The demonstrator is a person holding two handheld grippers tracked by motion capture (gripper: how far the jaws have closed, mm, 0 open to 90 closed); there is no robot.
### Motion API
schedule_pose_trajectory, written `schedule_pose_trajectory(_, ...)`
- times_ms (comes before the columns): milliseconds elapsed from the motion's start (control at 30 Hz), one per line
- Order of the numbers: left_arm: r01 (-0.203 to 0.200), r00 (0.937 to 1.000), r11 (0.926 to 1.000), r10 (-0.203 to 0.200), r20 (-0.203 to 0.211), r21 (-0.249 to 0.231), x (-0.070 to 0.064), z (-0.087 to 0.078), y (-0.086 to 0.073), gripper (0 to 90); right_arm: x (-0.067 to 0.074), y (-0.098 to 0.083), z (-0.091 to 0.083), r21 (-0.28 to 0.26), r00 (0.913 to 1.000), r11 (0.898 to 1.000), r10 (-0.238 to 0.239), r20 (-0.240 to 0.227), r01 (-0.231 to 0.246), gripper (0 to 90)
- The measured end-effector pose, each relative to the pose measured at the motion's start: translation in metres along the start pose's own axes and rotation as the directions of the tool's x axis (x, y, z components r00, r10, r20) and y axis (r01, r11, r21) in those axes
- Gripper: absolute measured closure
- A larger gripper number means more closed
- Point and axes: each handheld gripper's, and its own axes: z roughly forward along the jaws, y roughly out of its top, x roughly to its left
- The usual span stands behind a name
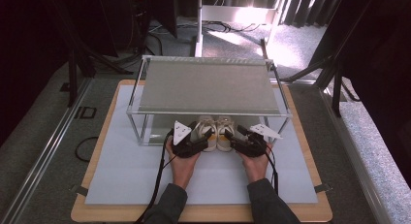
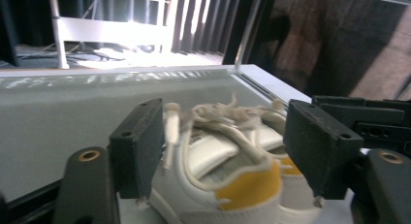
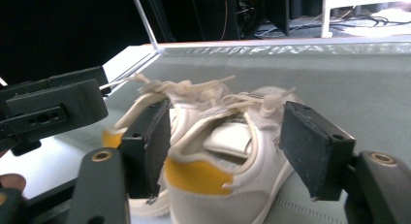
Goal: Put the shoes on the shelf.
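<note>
Two white sneakers with yellow heel tabs stand side by side on the lower shelf of a clear-framed rack (image 1: 145,129), heels toward me. The left shoe (image 1: 206,127) has my left gripper (image 1: 202,136) at its heel. In the left gripper view the left gripper (image 2: 228,151) is open, its jaws either side of the left shoe (image 2: 218,175), with a gap at the right pad. My right gripper (image 1: 231,136) is at the heel of the right shoe (image 1: 224,128). In the right gripper view the right gripper (image 3: 230,149) is open around the right shoe (image 3: 228,156).
The rack's grey top shelf (image 1: 208,86) overhangs the shoes, with thin metal posts (image 1: 132,124) at its corners. It stands on a white mat (image 1: 121,175) over a wooden board. Dark stands and cables lie on the floor beyond.
</note>
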Motion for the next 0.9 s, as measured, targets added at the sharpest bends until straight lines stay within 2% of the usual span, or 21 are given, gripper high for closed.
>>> schedule_pose_trajectory(133,-0.031,0.9990,0.9990,0.030,0.032,0.031,-0.005,-0.006,0.000,25.1,0.003,-0.002,-0.007,0.018,0.9995,1.000,-0.022,-0.024,0.022,30.0)
schedule_pose_trajectory(267,-0.028,0.9990,0.9985,0.027,0.037,0.047,-0.004,-0.009,-0.001,19.5,0.006,-0.004,-0.010,0.034,0.9984,0.998,-0.050,-0.027,0.050,28.9)
schedule_pose_trajectory(300,-0.021,0.9987,0.9977,0.018,0.048,0.064,-0.001,-0.012,-0.003,19.5,0.006,-0.005,-0.011,0.042,0.9976,0.997,-0.062,-0.030,0.063,28.9)
schedule_pose_trajectory(333,-0.016,0.9986,0.9967,0.012,0.051,0.079,-0.001,-0.012,-0.005,17.4,0.008,-0.008,-0.012,0.072,0.9941,0.992,-0.106,-0.020,0.107,28.1)
schedule_pose_trajectory(433,-0.030,0.9985,0.9928,0.024,0.049,0.116,0.000,-0.013,-0.009,16.1,0.009,-0.012,-0.012,0.101,0.9923,0.987,-0.123,-0.014,0.124,27.0)
schedule_pose_trajectory(567,-0.028,0.9986,0.9859,0.020,0.048,0.165,0.002,-0.009,-0.013,14.5,0.010,-0.016,-0.011,0.135,0.9914,0.982,-0.130,-0.008,0.130,25.7)
schedule_pose_trajectory(633,-0.032,0.9984,0.9796,0.022,0.053,0.198,0.002,-0.005,-0.015,12.9,0.010,-0.018,-0.009,0.150,0.9916,0.980,-0.129,-0.011,0.129,25.0)
schedule_pose_trajectory(667,-0.032,0.9984,0.9796,0.022,0.053,0.198,0.002,-0.005,-0.015,12.8,0.010,-0.018,-0.009,0.150,0.9916,0.980,-0.129,-0.011,0.129,25.0)
schedule_pose_trajectory(700,-0.044,0.9984,0.9736,0.034,0.046,0.224,0.001,-0.002,-0.017,12.8,0.010,-0.019,-0.008,0.154,0.9911,0.979,-0.133,-0.009,0.133,24.9)
schedule_pose_trajectory(800,-0.043,0.9985,0.9684,0.033,0.045,0.246,0.002,0.003,-0.019,12.4,0.008,-0.021,-0.002,0.181,0.9902,0.974,-0.139,-0.003,0.138,23.3)
schedule_pose_trajectory(900,-0.040,0.9989,0.9601,0.032,0.033,0.277,0.002,0.009,-0.020,12.2,0.005,-0.023,0.003,0.195,0.9912,0.972,-0.132,0.008,0.128,23.8)
